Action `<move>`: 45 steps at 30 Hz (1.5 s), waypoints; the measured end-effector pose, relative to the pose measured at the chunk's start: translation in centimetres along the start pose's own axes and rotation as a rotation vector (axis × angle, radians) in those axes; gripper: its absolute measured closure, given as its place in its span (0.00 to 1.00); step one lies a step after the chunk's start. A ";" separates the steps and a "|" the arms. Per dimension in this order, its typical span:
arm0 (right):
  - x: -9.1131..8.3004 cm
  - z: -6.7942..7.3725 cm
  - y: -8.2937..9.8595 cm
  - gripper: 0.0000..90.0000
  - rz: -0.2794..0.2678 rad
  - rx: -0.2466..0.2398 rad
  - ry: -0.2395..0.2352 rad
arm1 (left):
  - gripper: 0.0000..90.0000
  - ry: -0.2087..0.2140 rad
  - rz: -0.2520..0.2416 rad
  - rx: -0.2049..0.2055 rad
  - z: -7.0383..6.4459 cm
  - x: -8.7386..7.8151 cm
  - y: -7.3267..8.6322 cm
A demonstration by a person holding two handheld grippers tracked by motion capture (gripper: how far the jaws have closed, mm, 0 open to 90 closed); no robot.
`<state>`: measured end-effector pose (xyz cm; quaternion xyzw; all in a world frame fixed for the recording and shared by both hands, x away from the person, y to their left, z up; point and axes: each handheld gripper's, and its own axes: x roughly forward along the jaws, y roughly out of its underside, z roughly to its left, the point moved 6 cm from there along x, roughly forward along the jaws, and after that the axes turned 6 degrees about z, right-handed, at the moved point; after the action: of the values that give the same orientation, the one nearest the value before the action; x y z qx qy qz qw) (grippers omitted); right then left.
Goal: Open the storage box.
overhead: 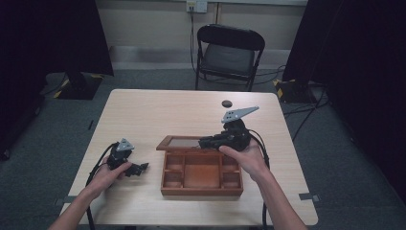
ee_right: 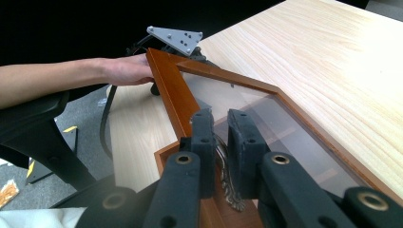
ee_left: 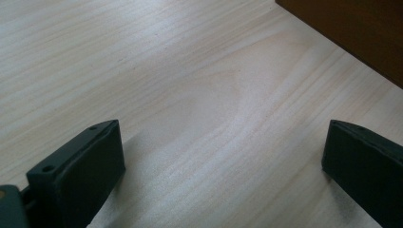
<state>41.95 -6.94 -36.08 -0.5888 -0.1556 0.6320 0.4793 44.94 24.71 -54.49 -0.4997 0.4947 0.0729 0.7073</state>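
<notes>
My right gripper (ee_right: 219, 142), jaws narrowed on the metal clasp (ee_right: 227, 178) of the wooden box's glass lid (overhead: 184, 142) at mid-table, holds it hinged open toward the far side, while my left gripper (overhead: 139, 168) rests wide-jawed to its left.

The table (overhead: 143, 115) is overlooked from above by 1 view, while the box (ee_right: 171, 90) is seen close by 2 gripper views.
</notes>
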 end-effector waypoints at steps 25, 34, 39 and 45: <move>-0.4 -0.8 -1.3 0.92 0.000 0.009 0.008 | 0.00 0.000 0.000 0.000 0.0 0.0 0.0; -0.5 -1.0 -1.6 0.92 -0.003 0.006 0.010 | 0.00 0.000 0.000 0.000 0.0 0.0 0.0; -0.6 -1.2 -2.0 0.92 0.006 0.004 0.015 | 0.00 0.000 0.000 0.000 0.0 0.0 0.0; -0.7 -1.4 -2.3 0.92 0.001 0.009 0.013 | 0.00 0.000 0.000 0.000 0.0 0.0 0.0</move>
<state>44.04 -6.86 -34.27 -0.5910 -0.1493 0.6290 0.4825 44.94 24.71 -54.50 -0.4997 0.4946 0.0729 0.7074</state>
